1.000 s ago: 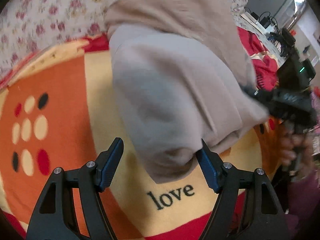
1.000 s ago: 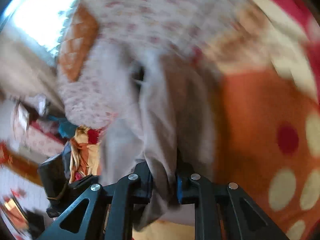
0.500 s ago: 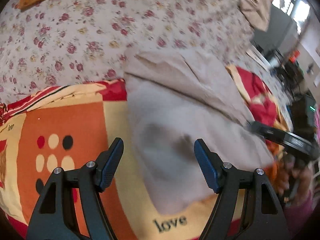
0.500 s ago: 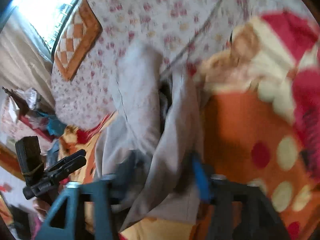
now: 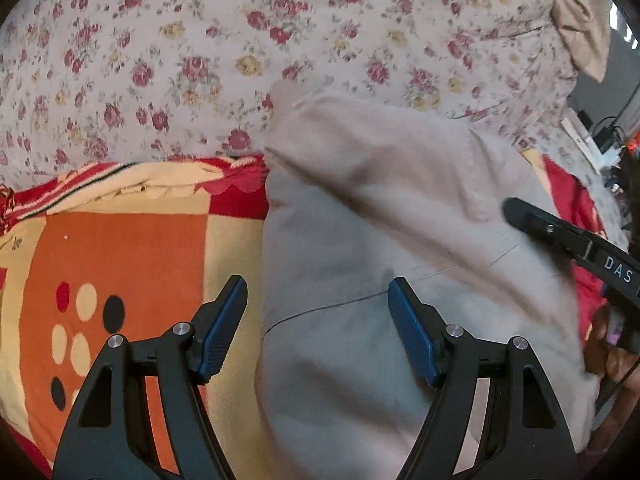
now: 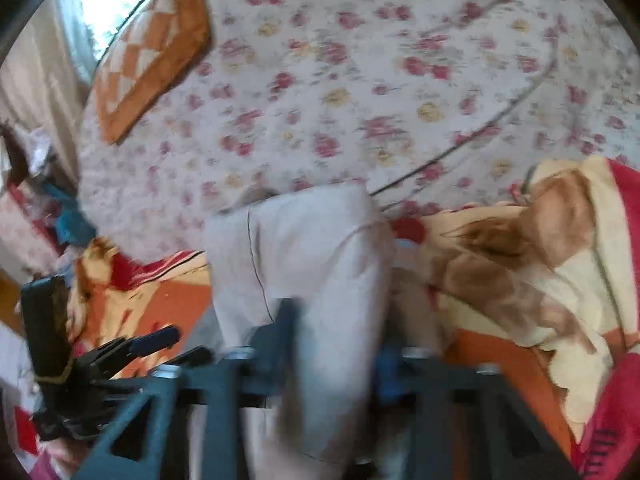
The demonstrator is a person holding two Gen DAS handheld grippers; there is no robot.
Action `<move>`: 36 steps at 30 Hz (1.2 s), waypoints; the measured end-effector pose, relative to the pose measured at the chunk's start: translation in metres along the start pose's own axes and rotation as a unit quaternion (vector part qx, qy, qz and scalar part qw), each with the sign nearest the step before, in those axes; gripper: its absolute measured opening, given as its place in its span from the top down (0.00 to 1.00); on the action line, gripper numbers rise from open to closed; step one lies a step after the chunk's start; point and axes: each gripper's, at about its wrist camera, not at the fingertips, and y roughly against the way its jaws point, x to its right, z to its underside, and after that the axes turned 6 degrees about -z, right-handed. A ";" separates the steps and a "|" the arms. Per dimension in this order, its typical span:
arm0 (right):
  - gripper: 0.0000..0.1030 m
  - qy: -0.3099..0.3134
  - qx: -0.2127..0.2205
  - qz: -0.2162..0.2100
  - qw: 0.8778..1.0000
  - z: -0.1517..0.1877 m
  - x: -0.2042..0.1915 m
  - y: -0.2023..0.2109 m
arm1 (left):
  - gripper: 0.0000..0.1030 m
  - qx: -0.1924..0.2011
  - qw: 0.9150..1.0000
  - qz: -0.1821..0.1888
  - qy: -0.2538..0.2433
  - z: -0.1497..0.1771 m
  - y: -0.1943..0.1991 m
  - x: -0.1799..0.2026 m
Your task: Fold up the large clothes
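A beige garment point(image 5: 380, 220) lies folded on the bed, across the edge between the patterned blanket point(image 5: 120, 260) and the floral sheet point(image 5: 200, 60). My left gripper point(image 5: 318, 320) hangs open above the garment's left edge, its blue pads touching nothing. In the right wrist view, my right gripper point(image 6: 336, 344) is blurred; its jaws are closing, with a thick fold of the garment point(image 6: 312, 248) filling the gap between them. One dark finger of the right gripper point(image 5: 560, 236) reaches over the garment's right side, with the hand point(image 5: 612, 356) that holds it behind.
An orange checked pillow point(image 6: 152, 52) lies at the far left of the floral sheet point(image 6: 360, 80). The blanket point(image 6: 500, 280) is rumpled to the right of the garment. Another beige cloth point(image 5: 580, 20) lies at the far right corner. The left gripper point(image 6: 132, 348) shows at lower left.
The right jaws went from shut on the fabric to wide apart, and now stand closer together around it. The garment dropped flatter. Both views swung toward the floral sheet; the "love" lettering left view.
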 end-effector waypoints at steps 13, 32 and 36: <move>0.94 -0.070 0.024 0.015 0.997 0.020 0.057 0.023 | 0.27 -0.011 0.998 0.063 0.020 0.024 -0.013 -0.008; 0.23 -0.038 -0.026 -0.094 0.994 0.076 -0.010 0.090 | 0.27 0.021 0.986 0.116 -0.118 0.111 0.081 -0.021; 0.25 -0.040 -0.059 -0.052 0.996 0.094 -0.013 0.068 | 0.27 0.014 0.984 0.113 -0.138 0.129 0.071 -0.003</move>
